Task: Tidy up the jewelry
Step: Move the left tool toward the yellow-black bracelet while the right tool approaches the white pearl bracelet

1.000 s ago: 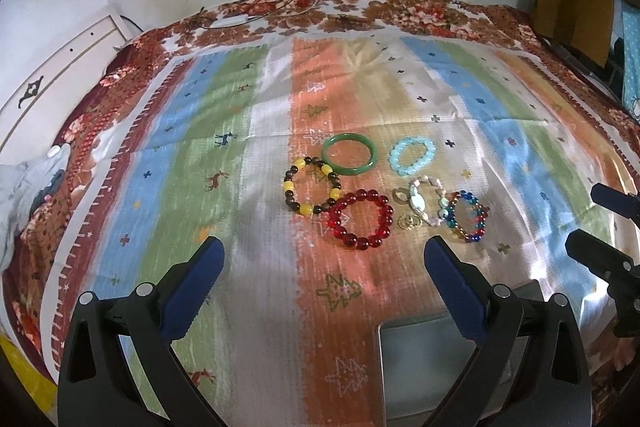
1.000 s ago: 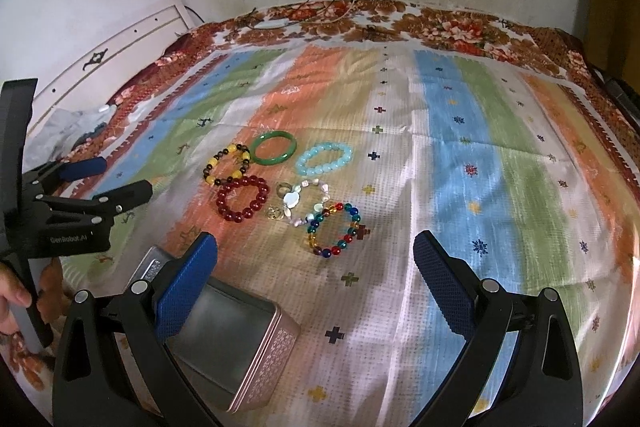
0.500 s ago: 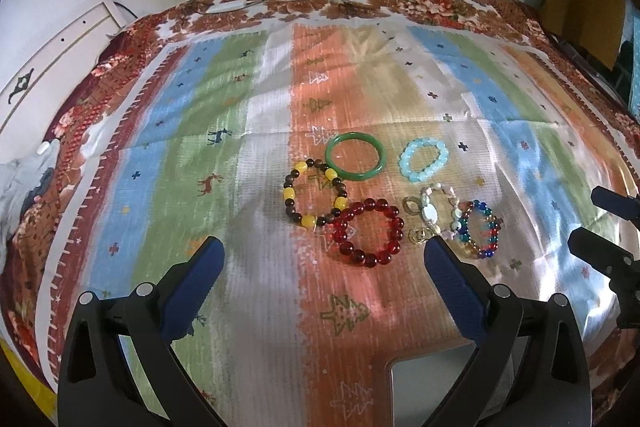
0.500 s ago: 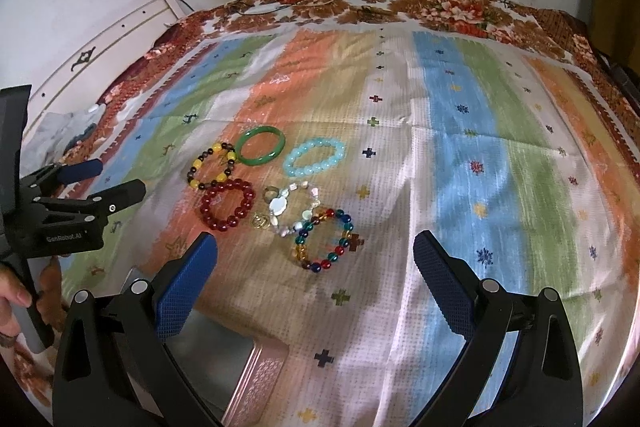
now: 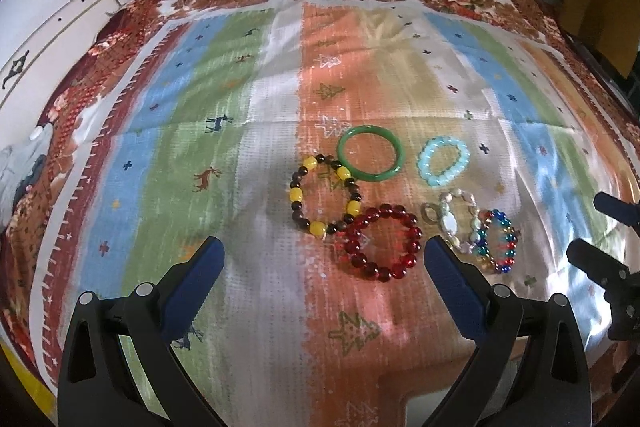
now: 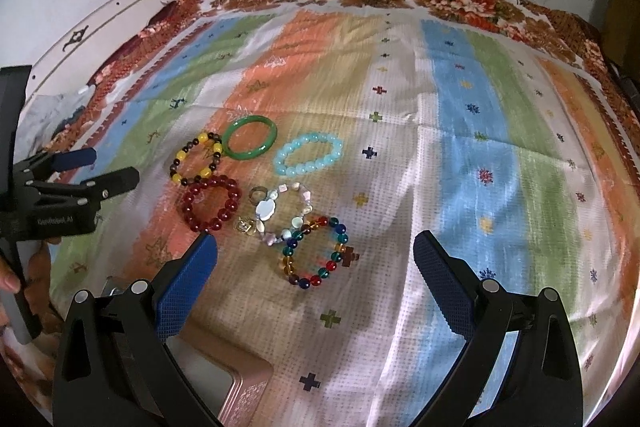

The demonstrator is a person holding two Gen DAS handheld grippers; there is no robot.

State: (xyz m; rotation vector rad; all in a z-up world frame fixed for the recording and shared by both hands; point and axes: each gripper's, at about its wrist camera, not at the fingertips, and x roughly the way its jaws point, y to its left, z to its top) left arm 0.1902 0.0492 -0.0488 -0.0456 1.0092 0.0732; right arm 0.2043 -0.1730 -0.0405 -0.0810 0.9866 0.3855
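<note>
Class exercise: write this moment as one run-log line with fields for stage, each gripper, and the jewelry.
stage: approach, nothing picked | left gripper: open, empty | right gripper: open, empty | jewelry: red bead bracelet, green bangle on cloth | tin box: near

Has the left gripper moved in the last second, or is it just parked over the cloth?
Yes. The left gripper has advanced toward the jewelry: the red bead bracelet now sits level with its fingertips, and the tin box has dropped almost out of its view.

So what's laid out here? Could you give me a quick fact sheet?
surface: striped patterned cloth
jewelry: green bangle, light blue bracelet, yellow-and-brown bracelet, red bracelet, multicolored bracelet, pale shell bracelet
container: metal box, near edge
left gripper: open, empty
right gripper: open, empty
</note>
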